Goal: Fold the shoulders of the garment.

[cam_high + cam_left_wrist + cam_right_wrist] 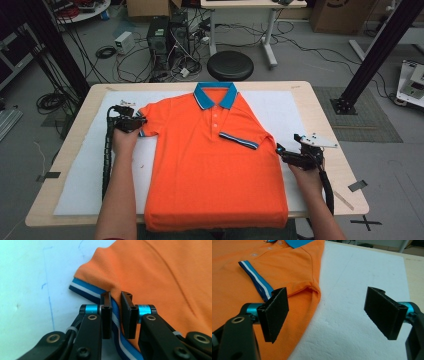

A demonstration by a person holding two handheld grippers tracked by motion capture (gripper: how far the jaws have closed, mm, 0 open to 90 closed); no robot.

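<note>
Evidently a fold is under way: the shirt lies flat on the white pad, one sleeve already turned in. The left gripper pinches the other sleeve's striped cuff, ready to lift it, while the right gripper waits wide open beside the shirt's edge.

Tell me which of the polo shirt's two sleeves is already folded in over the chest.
The sleeve on the right tool's side; its striped cuff lies on the chest, while the other sleeve lies spread outward.

Orange polo shirt, blue collar
</note>
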